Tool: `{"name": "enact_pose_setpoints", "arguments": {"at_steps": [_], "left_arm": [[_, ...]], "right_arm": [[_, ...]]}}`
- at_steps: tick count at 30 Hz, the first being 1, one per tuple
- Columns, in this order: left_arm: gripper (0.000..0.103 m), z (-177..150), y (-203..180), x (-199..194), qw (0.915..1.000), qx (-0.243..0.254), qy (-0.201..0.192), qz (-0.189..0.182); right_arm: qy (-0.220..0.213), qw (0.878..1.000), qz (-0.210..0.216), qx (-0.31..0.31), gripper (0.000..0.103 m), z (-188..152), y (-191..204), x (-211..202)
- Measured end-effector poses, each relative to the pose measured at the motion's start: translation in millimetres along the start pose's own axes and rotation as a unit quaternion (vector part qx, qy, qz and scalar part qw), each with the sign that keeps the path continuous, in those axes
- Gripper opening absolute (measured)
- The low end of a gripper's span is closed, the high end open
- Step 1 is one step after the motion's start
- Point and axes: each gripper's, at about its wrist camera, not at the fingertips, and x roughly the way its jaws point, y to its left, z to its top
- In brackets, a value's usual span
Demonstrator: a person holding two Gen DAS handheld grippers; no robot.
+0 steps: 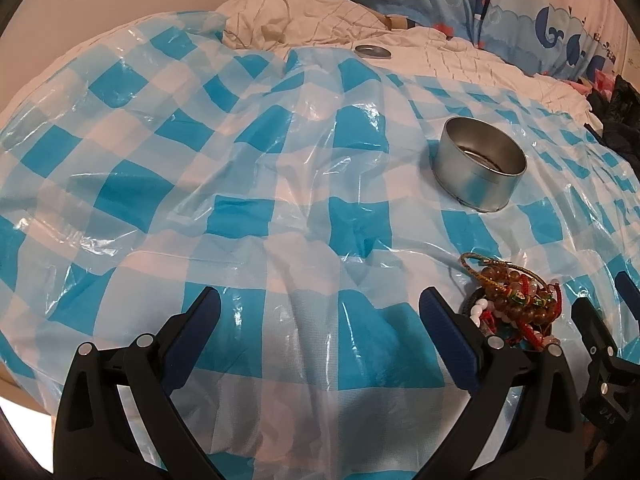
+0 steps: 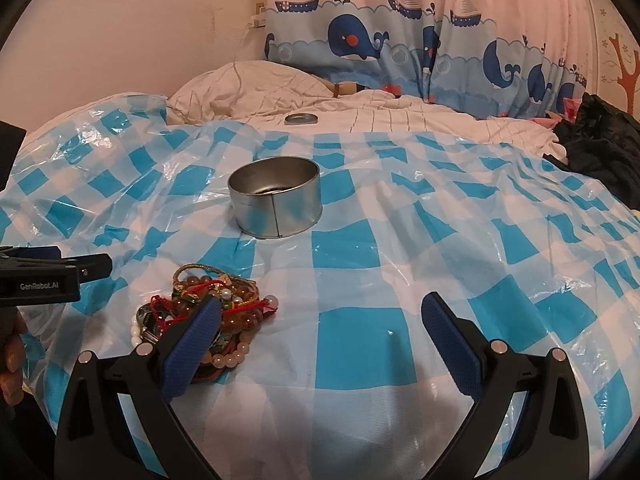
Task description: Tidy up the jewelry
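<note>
A tangled pile of bead bracelets and cords [image 1: 510,300] [image 2: 204,312] lies on the blue-and-white checked plastic sheet [image 1: 280,184] [image 2: 400,240]. Beyond it stands an open round metal tin [image 1: 478,162] [image 2: 275,197], upright. Its flat lid [image 1: 373,51] [image 2: 301,119] rests farther back on the white bedding. My left gripper [image 1: 320,312] is open, with the pile just right of its right finger. My right gripper [image 2: 320,320] is open too; its left finger overlaps the pile's near side. Nothing is held in either one.
A white pillow and rumpled bedding [image 2: 248,88] lie behind the sheet, with a whale-print curtain [image 2: 440,48] at the back. Dark clothing [image 2: 600,148] sits at the right edge. A hand [image 2: 12,360] holds the left gripper's body at the right wrist view's left edge.
</note>
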Motion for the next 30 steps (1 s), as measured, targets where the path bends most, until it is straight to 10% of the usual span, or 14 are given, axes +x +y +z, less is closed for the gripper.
{"name": "enact_pose_setpoints", "arguments": {"at_steps": [22,30], "left_arm": [[0.095,-0.5,-0.2,9.4,0.9995,0.015,0.019,0.019],[0.095,2.8,3.3,7.7,0.9998,0.005,0.016,0.012]], "right_arm": [[0.008,0.993,0.073,-0.093,0.096,8.1,37.5,-5.1],[0.048,0.969,0.118,-0.211,0.095,41.0,78.4,29.5]]}}
